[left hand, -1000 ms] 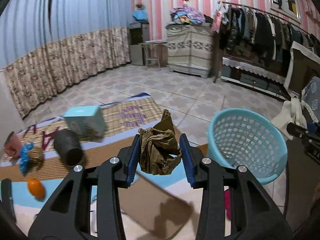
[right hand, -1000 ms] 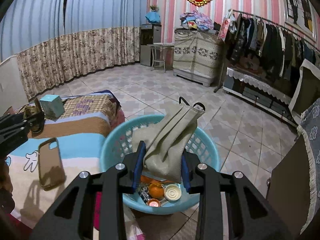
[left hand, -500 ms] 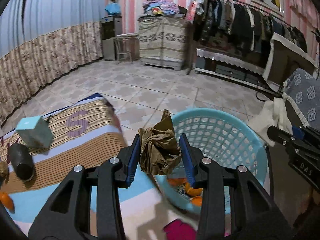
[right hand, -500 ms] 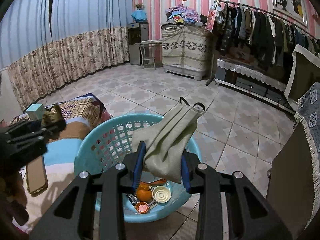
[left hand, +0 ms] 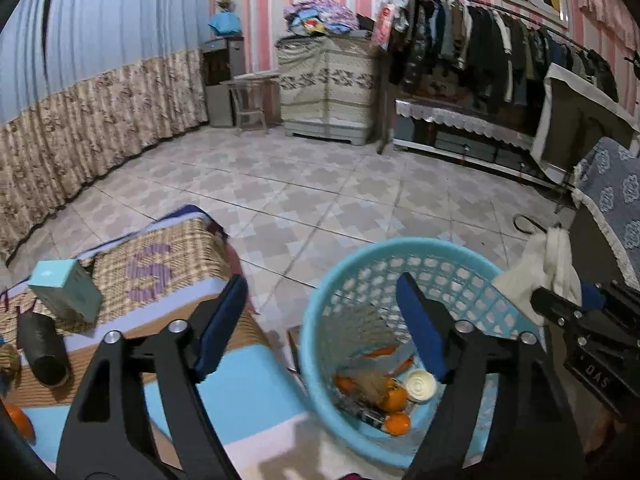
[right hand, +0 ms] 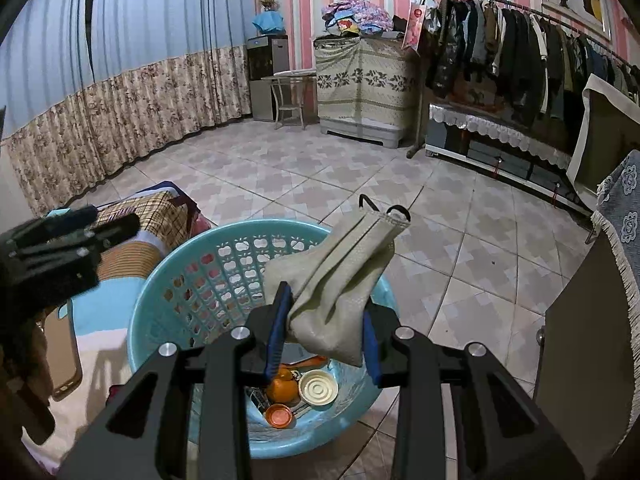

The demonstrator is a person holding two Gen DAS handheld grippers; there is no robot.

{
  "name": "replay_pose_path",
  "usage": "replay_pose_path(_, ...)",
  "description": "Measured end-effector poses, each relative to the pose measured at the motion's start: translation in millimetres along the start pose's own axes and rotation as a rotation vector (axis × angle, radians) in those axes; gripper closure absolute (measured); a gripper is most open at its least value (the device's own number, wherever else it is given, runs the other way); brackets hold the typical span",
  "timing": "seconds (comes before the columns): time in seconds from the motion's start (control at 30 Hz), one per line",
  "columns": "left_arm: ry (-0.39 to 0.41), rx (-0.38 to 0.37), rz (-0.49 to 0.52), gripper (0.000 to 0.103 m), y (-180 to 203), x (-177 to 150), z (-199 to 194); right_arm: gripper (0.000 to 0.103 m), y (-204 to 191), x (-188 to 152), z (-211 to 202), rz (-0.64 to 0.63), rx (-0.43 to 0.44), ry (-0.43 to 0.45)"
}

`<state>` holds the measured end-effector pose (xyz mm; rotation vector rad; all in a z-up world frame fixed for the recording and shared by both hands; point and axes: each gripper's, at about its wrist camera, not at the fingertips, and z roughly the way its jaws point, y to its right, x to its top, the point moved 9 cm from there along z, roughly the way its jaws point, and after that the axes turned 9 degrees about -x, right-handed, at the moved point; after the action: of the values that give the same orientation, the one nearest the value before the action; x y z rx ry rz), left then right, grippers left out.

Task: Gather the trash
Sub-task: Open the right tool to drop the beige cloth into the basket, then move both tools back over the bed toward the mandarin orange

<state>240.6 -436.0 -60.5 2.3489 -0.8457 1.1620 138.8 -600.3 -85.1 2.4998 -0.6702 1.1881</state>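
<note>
Left gripper (left hand: 320, 312): jaws spread wide, nothing between them, poised over the near-left rim of the blue basket (left hand: 344, 280). Right gripper (right hand: 324, 328): jaws closed on a grey face mask (right hand: 340, 280), which juts toward 1 o'clock above the basket (right hand: 160, 300). Basket contents, at 6 o'clock in the right wrist view: oranges (right hand: 282, 388), a white lid (right hand: 318, 388), an orange cap (right hand: 279, 415). On the mat at 9 o'clock in the left wrist view: a teal box (left hand: 66, 290) and a black cylinder (left hand: 42, 348).
</note>
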Motion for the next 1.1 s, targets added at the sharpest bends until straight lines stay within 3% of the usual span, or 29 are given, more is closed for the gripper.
replay_pose_path(0.2,0.044,0.125,0.008,0.012,-38,1,-29,0.070,-13,-5,3,-0.015,0.000,-0.001)
replay_pose_path(0.4,0.073,0.194,-0.047,0.006,-73,-6,-68,0.068,-28,-7,7,-0.015,0.003,-0.005)
replay_pose_path(0.6,0.083,0.293,-0.059,0.006,-108,-20,-108,0.066,-45,-4,14,-0.034,-0.008,-0.011)
replay_pose_path(0.63,0.083,0.300,-0.064,0.006,-113,-23,-113,0.063,-47,-2,17,-0.039,-0.015,-0.014)
replay_pose_path(0.77,0.088,0.335,-0.089,0.006,-142,-36,-140,0.030,-54,7,19,-0.051,-0.048,-0.003)
replay_pose_path(0.87,0.087,0.366,-0.117,0.006,-166,-44,-158,0.019,-56,11,17,-0.030,-0.067,0.000)
replay_pose_path(1.1,0.086,0.466,-0.158,0.006,-230,-68,-205,0.008,-63,12,4,-0.008,-0.092,0.007)
